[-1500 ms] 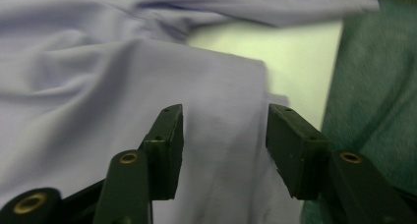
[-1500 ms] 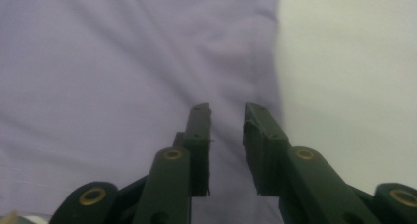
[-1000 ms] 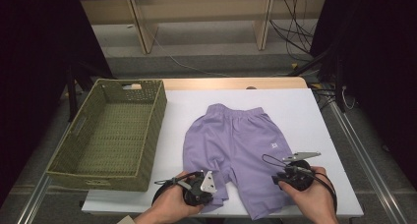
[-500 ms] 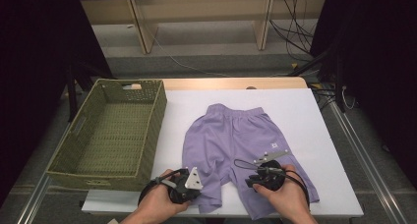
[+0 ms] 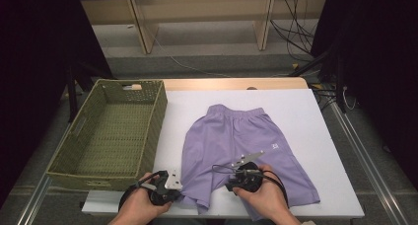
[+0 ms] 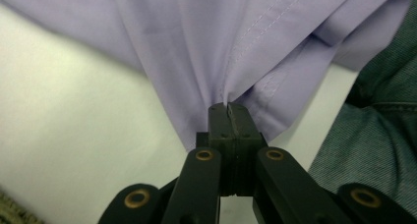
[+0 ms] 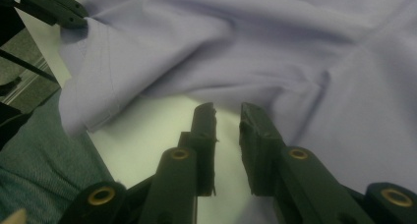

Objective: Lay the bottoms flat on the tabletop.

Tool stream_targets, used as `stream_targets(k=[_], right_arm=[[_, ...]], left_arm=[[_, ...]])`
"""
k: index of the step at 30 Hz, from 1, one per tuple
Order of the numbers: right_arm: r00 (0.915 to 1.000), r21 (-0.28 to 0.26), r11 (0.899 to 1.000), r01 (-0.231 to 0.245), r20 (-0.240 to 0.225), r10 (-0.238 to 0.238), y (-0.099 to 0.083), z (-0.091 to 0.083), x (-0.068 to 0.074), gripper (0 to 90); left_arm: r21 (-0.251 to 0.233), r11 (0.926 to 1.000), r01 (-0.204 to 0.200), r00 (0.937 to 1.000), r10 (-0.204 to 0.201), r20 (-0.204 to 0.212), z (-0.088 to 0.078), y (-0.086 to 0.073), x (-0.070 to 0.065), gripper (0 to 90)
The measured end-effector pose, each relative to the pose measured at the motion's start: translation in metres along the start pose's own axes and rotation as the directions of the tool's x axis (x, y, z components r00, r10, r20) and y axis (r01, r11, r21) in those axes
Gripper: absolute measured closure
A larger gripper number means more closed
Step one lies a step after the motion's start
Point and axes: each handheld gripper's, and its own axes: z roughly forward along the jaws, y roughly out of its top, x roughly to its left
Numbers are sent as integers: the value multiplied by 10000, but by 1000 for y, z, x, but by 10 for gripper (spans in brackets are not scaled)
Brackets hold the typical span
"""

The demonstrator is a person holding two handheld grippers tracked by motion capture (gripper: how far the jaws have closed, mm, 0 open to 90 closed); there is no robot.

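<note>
At the near edge of the worktop [image 5: 340,136] we hold the left gripper [image 5: 173,186] with its jaws clamped tight on the hem of the lavender shorts [image 5: 236,141]; in the left gripper view [image 6: 228,111] the fabric bunches into pleats right where the jaws meet, so we judge this pinch is there to lift or drag that leg. The right gripper [image 5: 235,181] sits just beside it, over the crotch and the other leg. Its jaws have just been closing, yet in the right gripper view [image 7: 227,115] a gap remains between them with bare worktop in it, and the cloth lies just ahead, not yet pinched. We read this as lining up a second grip for a fold.

The shorts lie flat in the middle of the worktop, long axis running near to far: leg openings toward the near edge, elastic waistband toward the far edge.

Along the left edge stands the green woven basket [image 5: 148,131], close by the shorts, likely waiting for them.
</note>
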Motion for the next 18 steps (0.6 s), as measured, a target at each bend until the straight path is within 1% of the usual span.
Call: stream_targets(k=[2, 4, 6, 7, 8, 10, 11, 12, 13, 14, 15, 16, 17, 18], right_arm=[[9999, -111, 9999, 129, 21, -129, 4, 7, 2, 755], [9998, -222, 9996, 196, 91, -194, 7, 13, 3, 737], [9996, -204, 9995, 241, 177, -238, 9, 16, 3, 723], [9990, -229, 9990, 375, 239, -369, 10, 18, 3, 718], [9995, -167, 9996, 232, 197, -229, 11, 19, 4, 716], [9994, -156, 9995, 285, 219, -282, 12, 22, 3, 711], [9994, -120, 9995, 277, 221, -275, 12, 22, 3, 710], [9993, -144, 9995, 294, 238, -290, 11, 23, 3, 709], [9994, -150, 9996, 231, 244, -227, 11, 24, 3, 709], [9993, -109, 9996, 279, 251, -276, 11, 24, 2, 709], [9994, -121, 9997, 229, 266, -226, 11, 25, 3, 709], [9991, -101, 9994, 325, 257, -322, 11, 26, 2, 709], [9994, -28, 9997, 253, 221, -252, 12, 26, 2, 708], [9992, -28, 9996, 279, 271, -279, 12, 27, 2, 709]], left_arm=[[69, 9999, 87, 9999, -86, -139, 0, 0, 2, 899], [168, 9998, 113, 9992, -106, -383, 1, -1, 3, 899], [175, 9996, 229, 9980, -218, -593, 1, -2, 4, 896], [126, 9995, 273, 9973, -264, -691, 0, -1, 5, 893], [-22, 9996, 294, 9968, -294, -737, -1, -1, 5, 886], [-490, 9985, 253, 9971, -288, -709, -5, 3, 5, 819], [-786, 9963, 337, 9974, -385, -601, -8, 5, 5, 785], [-1133, 9926, 428, 9976, -487, -492, -11, 8, 5, 741], [-1431, 9888, 432, 9980, -492, -386, -13, 11, 4, 695], [-1706, 9847, 344, 9989, -393, -255, -16, 14, 2, 666], [-1882, 9820, 178, 9997, -205, -120, -18, 18, 0, 641], [-2036, 9790, 115, 9999, -94, 113, -20, 22, -2, 613], [-2167, 9762, 43, 9993, 39, 372, -20, 27, -6, 587], [-2257, 9742, -37, 9977, 188, 647, -20, 33, -10, 569]])
